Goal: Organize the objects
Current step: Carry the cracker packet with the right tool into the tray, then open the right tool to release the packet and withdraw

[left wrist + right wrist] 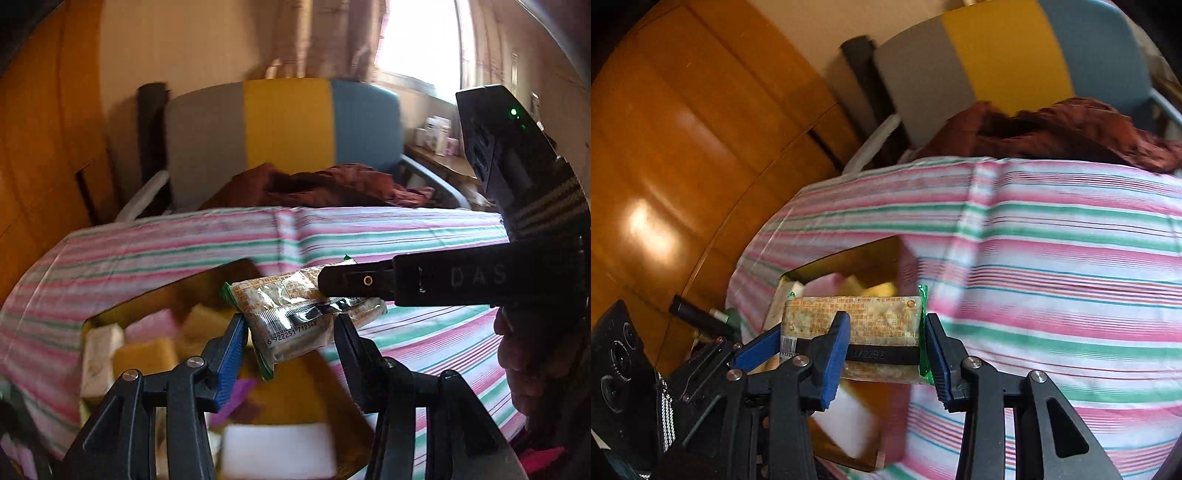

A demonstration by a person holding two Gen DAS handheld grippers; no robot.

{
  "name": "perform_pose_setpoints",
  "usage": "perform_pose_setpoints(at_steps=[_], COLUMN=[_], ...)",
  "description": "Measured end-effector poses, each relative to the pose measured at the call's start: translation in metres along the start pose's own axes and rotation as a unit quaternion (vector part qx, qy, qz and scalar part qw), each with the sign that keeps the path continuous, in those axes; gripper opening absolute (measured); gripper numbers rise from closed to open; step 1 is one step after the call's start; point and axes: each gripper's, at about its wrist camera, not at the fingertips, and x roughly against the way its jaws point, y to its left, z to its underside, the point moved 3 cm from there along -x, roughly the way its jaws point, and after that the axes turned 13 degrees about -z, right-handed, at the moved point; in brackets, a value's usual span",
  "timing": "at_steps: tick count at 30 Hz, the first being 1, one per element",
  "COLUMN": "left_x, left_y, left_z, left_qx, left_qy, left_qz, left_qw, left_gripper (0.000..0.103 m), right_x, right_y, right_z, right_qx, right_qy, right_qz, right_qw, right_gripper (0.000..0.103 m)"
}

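A snack packet (295,314) with green ends and a barcode hangs above an open yellow box (295,391) on the striped bed. My left gripper (291,332) has its fingers on both sides of the packet. My right gripper comes in from the right in the left wrist view, and one of its fingers (354,282) lies across the packet. In the right wrist view the packet (871,317) sits between the blue pads of my right gripper (886,347), above the box (849,266). The left gripper's blue finger (757,350) touches the packet's left end.
The box holds several pink, yellow and white sponge-like blocks (147,350). The striped pink, green and white sheet (406,229) covers the bed. A maroon cloth (332,184) lies before a grey, yellow and blue headboard (288,122). A wooden cabinet (683,147) stands left.
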Motion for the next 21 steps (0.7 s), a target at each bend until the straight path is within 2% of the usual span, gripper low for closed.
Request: perform_pose_setpoints(at_steps=[6, 9, 13, 17, 20, 21], left_x=[-0.012, -0.029, -0.04, -0.037, -0.026, -0.021], left_y=[0.048, 0.07, 0.092, 0.107, 0.117, 0.12], left_z=[0.029, 0.05, 0.068, 0.076, 0.076, 0.075], left_qx=[0.045, 0.068, 0.099, 0.126, 0.144, 0.151], left_qy=[0.028, 0.057, 0.079, 0.082, 0.085, 0.083], left_qz=[-0.033, -0.045, -0.048, -0.056, -0.078, -0.084], left_qw=[0.9981, 0.9951, 0.9908, 0.9871, 0.9828, 0.9814], left_gripper=[0.049, 0.049, 0.049, 0.05, 0.052, 0.053], right_x=[-0.062, -0.099, -0.129, -0.126, -0.113, -0.109], right_y=[0.025, 0.028, 0.025, 0.027, 0.037, 0.041], right_z=[0.007, 0.017, 0.025, 0.027, 0.028, 0.029], right_qx=[0.008, 0.008, 0.001, 0.008, 0.044, 0.058], right_qy=[0.047, 0.082, 0.098, 0.095, 0.08, 0.074], right_qz=[-0.017, -0.008, 0.013, 0.022, 0.057, 0.069], right_qw=[0.999, 0.997, 0.995, 0.995, 0.994, 0.993], right_gripper=[0.041, 0.035, 0.034, 0.034, 0.034, 0.038])
